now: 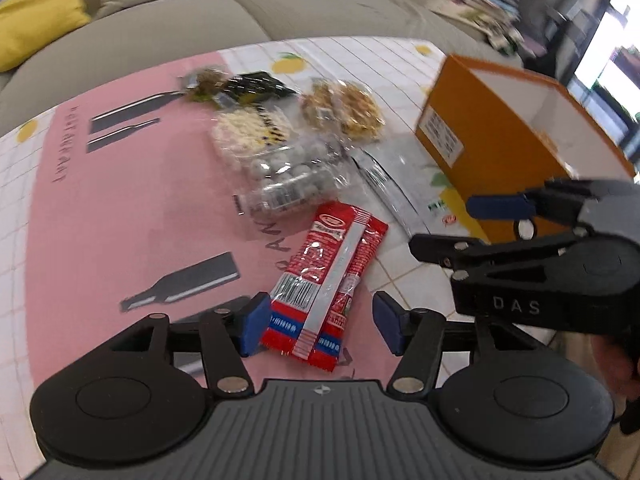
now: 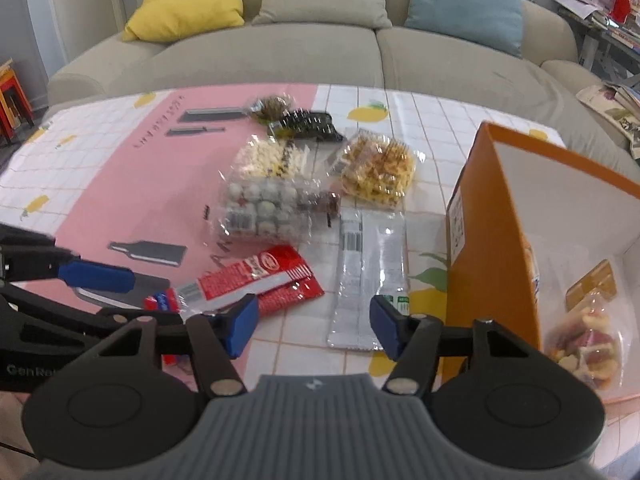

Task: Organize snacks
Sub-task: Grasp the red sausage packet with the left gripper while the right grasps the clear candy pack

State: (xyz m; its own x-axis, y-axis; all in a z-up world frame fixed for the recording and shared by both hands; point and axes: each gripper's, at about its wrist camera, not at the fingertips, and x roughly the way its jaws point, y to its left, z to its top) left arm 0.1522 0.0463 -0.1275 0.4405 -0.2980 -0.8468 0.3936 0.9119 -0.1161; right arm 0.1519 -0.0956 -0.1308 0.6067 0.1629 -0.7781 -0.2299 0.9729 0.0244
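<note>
Red packet (image 1: 328,280) lies on the table between our left gripper's (image 1: 322,322) parted pads, unclamped, long axis running away from us. Our right gripper (image 2: 314,326), also released, straddles the silver packet (image 2: 370,276) beside the box (image 2: 484,216).

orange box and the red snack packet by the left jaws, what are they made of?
Open-topped orange box: looks like cardboard, matte orange outside, plain white inside, with straight folded edges and a printed label on its side. Flat red snack packet: likely thin plastic or foil film, glossy, with a crimped end seal and a lengthwise seam strip.
</note>
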